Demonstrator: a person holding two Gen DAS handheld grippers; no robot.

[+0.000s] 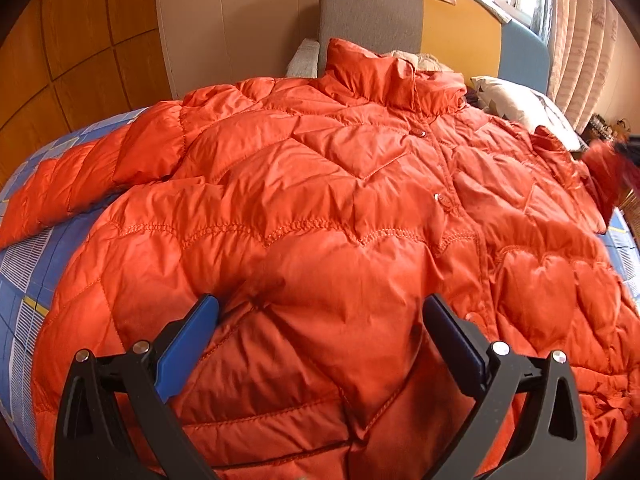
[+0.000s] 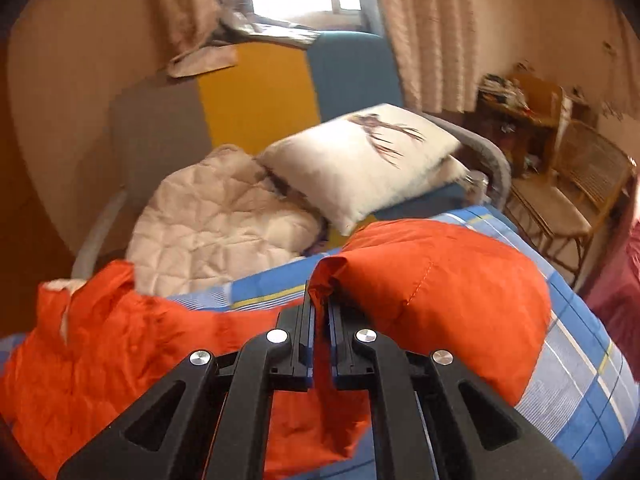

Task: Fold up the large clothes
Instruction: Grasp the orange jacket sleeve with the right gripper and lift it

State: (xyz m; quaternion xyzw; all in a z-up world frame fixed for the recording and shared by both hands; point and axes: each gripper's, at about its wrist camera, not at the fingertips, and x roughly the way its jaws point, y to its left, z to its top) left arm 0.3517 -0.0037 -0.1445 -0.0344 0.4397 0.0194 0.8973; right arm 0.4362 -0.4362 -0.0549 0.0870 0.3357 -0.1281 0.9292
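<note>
A large orange quilted puffer jacket lies front-up and spread across the bed, collar toward the headboard, its left sleeve stretched out to the left. My left gripper is open, its blue-padded fingers spread just above the jacket's lower front. My right gripper is shut on a fold of the jacket's right sleeve and holds it lifted over the bed. The right gripper shows blurred at the far right of the left wrist view.
The bed has a blue plaid sheet. A beige quilted garment and a white pillow lie by the grey, yellow and blue headboard. A wicker chair and a cluttered wooden table stand at the right.
</note>
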